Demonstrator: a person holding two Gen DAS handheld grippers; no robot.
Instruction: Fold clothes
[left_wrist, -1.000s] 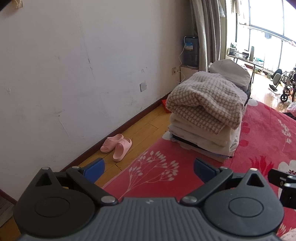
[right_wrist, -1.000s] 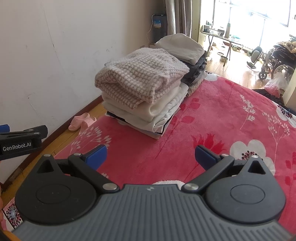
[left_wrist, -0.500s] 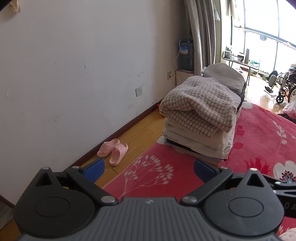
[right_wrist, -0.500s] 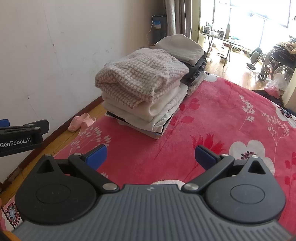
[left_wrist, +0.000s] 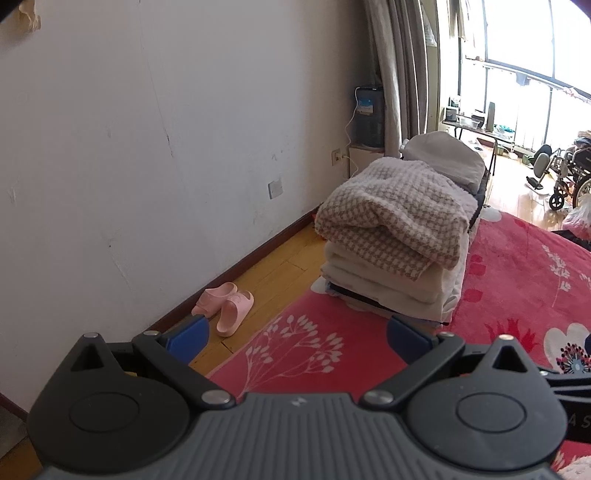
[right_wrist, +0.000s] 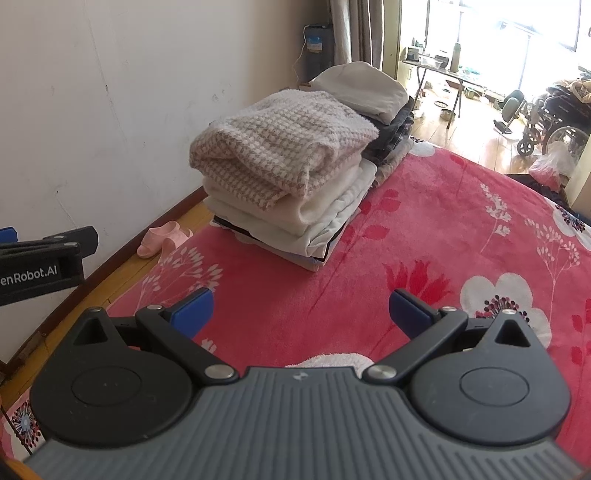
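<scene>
Fingers of both the left gripper (left_wrist: 297, 338) and right gripper (right_wrist: 301, 308) are spread wide, holding nothing, above a red floral blanket (right_wrist: 424, 236). Farther off, a stack of folded clothes (right_wrist: 288, 173) sits on it near the wall (left_wrist: 147, 147), pink slippers (left_wrist: 227, 304) beside it.

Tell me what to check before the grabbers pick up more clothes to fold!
1. Left gripper open and holding nothing: ok.
2. Right gripper open and holding nothing: ok.
3. Folded pile sits steady on the red blanket, checked sweater on top: ok.
4. Bare blanket in front for folding: ok.
5. Next garment within reach: cannot tell; only a white fabric edge peeks out below the right gripper.
6. Pink slippers off the blanket: ok.
</scene>
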